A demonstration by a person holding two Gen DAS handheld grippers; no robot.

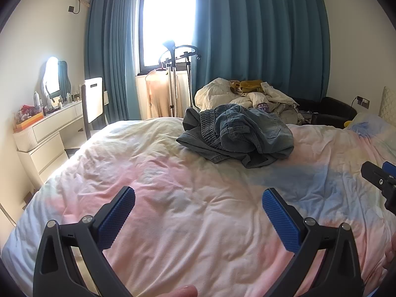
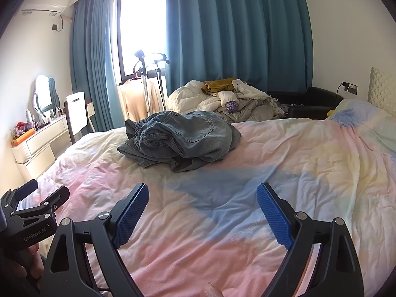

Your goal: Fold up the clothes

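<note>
- Landmark: bed (image 1: pixel 173 222) with a pastel pink, blue and cream cover.
- Denim garment (image 1: pixel 237 136) lies crumpled in a heap on the bed, toward its far side, unfolded.
- Left gripper (image 1: pixel 198 212) hangs over the near part of the bed, well short of the garment; fingers (image 1: pixel 116 220) spread wide, nothing between them.
- Right gripper (image 2: pixel 203 210) likewise over the near bed, beside the left one; fingers (image 2: pixel 131 215) apart, empty.
- Beyond the bed: a pile of pale bedding and clothes (image 1: pixel 247 94) before teal curtains (image 1: pixel 259 37).
- Left of the bed: dressing surface (image 1: pixel 47 123) with bottles.
</note>
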